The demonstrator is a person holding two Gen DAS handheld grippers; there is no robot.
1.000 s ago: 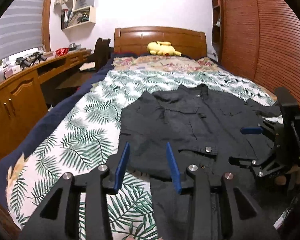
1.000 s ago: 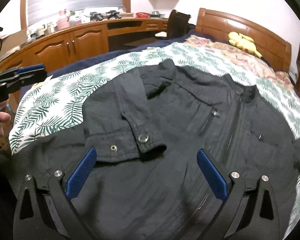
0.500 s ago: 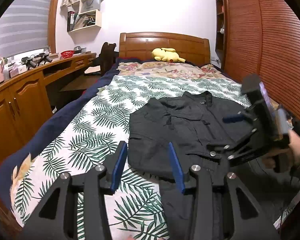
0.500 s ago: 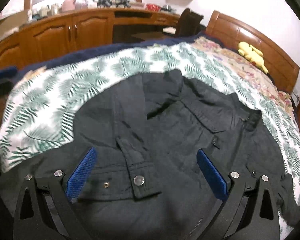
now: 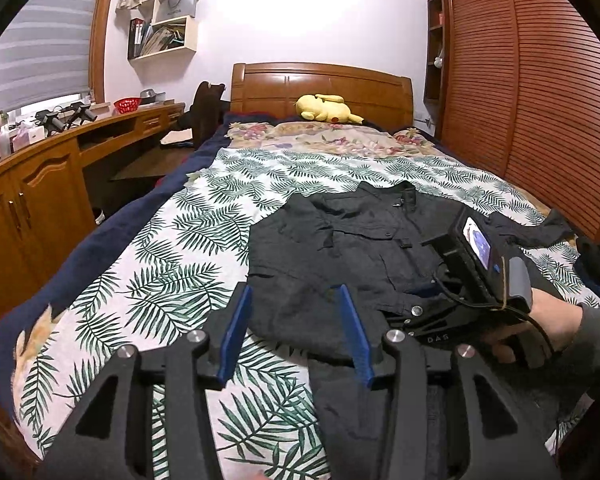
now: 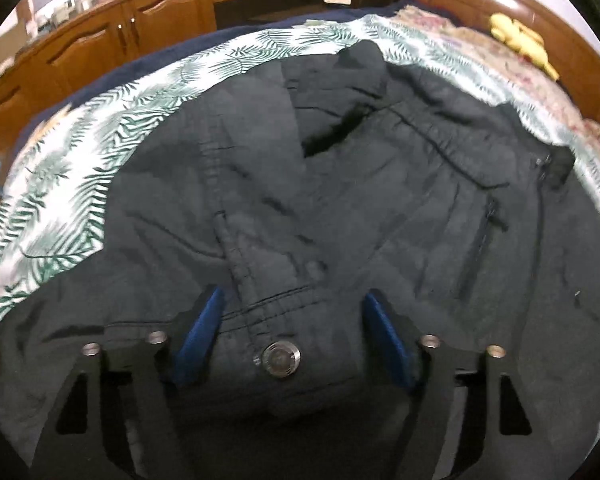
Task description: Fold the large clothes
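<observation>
Both tongs stand spread; the right tongs [image 6: 292, 336] have lowered, narrowing around the jacket cuff [image 6: 284, 344].

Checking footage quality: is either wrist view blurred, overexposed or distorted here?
Left wrist view: sharp, but the back wall is blown out and the wardrobe bows from fisheye. Right wrist view: motion-smeared, the black jacket and leaf-print bedspread soft, only the cuff snap fairly crisp.
</observation>
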